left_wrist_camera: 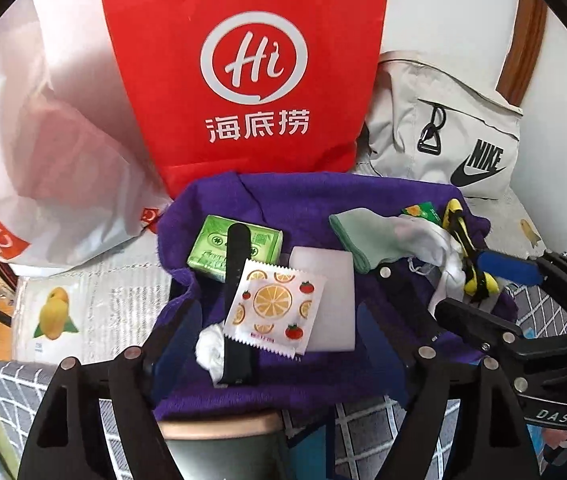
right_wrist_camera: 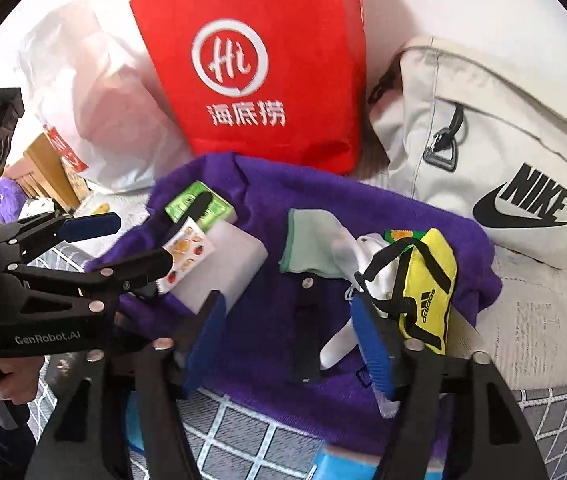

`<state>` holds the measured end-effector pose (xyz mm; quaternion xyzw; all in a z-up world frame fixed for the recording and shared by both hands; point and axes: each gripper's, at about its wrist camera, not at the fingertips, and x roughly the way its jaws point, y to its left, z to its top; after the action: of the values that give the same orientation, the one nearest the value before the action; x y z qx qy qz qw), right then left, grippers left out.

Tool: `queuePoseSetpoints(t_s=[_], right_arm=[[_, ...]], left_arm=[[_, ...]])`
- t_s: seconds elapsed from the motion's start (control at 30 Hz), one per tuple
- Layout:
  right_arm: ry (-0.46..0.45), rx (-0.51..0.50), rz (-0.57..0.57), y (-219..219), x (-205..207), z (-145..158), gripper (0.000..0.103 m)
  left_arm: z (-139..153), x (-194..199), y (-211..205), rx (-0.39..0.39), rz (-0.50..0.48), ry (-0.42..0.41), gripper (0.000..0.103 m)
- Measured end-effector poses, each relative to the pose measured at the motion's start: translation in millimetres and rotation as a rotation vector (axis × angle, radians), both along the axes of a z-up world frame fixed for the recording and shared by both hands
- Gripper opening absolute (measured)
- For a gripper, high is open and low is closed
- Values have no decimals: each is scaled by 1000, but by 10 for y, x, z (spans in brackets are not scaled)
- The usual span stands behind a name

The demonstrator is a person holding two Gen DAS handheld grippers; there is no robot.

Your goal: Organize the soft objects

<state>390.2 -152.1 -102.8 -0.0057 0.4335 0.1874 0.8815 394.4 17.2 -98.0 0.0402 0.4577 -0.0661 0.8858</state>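
Both grippers gape apart: the right gripper (right_wrist_camera: 295,344) nearing the yellow Adidas pouch (right_wrist_camera: 423,292) could snag the white cloth (right_wrist_camera: 367,256); the left gripper (left_wrist_camera: 283,344) hovers.

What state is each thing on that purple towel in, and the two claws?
Purple towel: spread, rumpled.
Green cloth: folded.
Yellow pouch: lying between right claw's fingers.
Fruit-print packet: sealed, flat.
Left gripper: open.
Right gripper: open.

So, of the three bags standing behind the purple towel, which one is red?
The middle bag, printed with a white "Hi" logo. The plastic bag on its left is white; the Nike bag on its right is light grey.
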Motion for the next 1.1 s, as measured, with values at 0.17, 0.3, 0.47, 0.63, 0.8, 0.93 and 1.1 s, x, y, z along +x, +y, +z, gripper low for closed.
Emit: queuePoseSetpoints(t_s=[0.17, 0.3, 0.47, 0.63, 0.8, 0.93, 1.1], right_arm=[[-5, 20, -28, -61, -150, 145, 77], [-17, 48, -38, -92, -320, 251, 79], [-43, 46, -69, -134, -588, 336, 79], [-93, 29, -99, -210, -993, 441, 89], [-124, 31, -136, -319, -1408, 552, 90], [-148, 38, -174, -433, -1802, 634, 92], [-159, 66, -198, -550, -2222, 659, 92]], left_arm=[[152, -217, 46, 10, 21, -12, 82], [266, -430, 84, -1, 38, -27, 82], [367, -732, 93, 7, 54, -45, 82], [437, -1086, 44, 3, 58, -64, 82], [549, -1548, -34, -18, 53, -104, 82], [598, -1922, -90, -34, 60, -125, 82], [603, -2385, -116, -47, 81, -155, 84]])
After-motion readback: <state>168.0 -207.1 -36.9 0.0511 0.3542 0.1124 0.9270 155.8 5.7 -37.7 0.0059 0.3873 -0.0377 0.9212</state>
